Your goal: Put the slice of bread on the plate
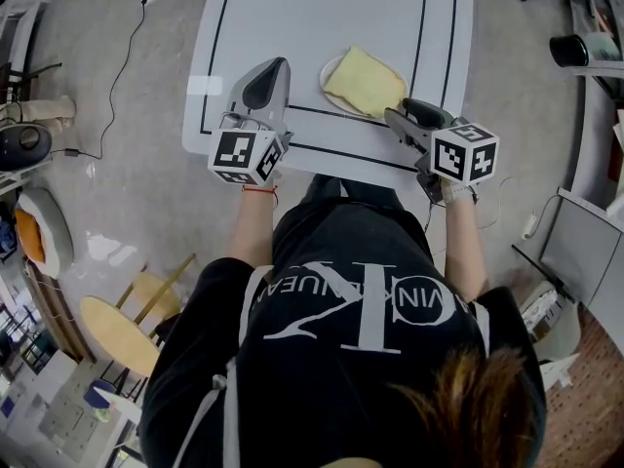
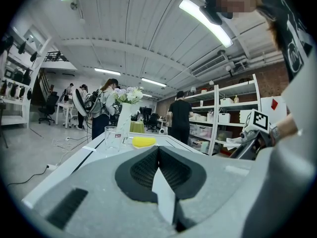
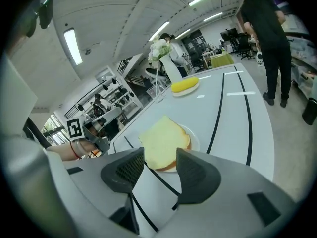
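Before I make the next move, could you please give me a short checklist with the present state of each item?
1. Slice of bread on the plate: ok, it lies flat on it.
2. Right gripper off the bread: ok, its jaws stand apart just short of the slice, with nothing pressed between them.
3. Left gripper empty: ok, its jaws are together with nothing between them.
4. Left gripper apart from the plate: ok, it is off to the side, not touching.
5. Bread wholly inside the plate's rim: cannot tell, the slice covers the rim on one side.
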The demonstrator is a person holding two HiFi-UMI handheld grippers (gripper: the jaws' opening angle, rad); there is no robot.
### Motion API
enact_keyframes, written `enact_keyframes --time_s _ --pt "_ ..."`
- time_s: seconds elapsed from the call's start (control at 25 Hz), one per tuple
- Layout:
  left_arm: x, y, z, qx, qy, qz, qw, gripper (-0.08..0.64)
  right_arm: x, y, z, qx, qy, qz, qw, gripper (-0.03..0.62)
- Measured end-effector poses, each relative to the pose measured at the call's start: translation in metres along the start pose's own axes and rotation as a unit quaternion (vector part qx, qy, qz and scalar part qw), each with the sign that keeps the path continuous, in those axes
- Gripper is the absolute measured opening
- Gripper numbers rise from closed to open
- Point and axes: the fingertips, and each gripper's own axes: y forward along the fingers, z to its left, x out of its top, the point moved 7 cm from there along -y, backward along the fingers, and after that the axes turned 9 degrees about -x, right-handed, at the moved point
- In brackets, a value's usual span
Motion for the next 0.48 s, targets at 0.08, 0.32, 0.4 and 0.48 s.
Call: enact_keyframes --time_s 0.08,0.32,0.4,0.48 --pt "0.003 0.001 0.001 0.001 0.002 -0.002 1.0 0.005 0.007 -0.003 -0.002 -0.007 -0.01 -0.012 1.0 0.189" --pt "0.011 0.004 0.003 0.002 0.009 -0.009 0.9999 0.005 0.025 -0.013 -0.007 -0.031 -0.031 -0.075 0.996 0.083" --pt "0.013 0.004 0.002 0.003 0.012 -0.012 0.9998 0.005 0.031 -0.017 -0.008 -0.041 -0.035 -0.098 0.994 0.047" --pt "0.016 0.004 0.002 0.004 0.015 -0.015 0.9998 0.005 0.036 -0.019 -0.009 -0.048 -0.041 -0.117 0.991 0.015"
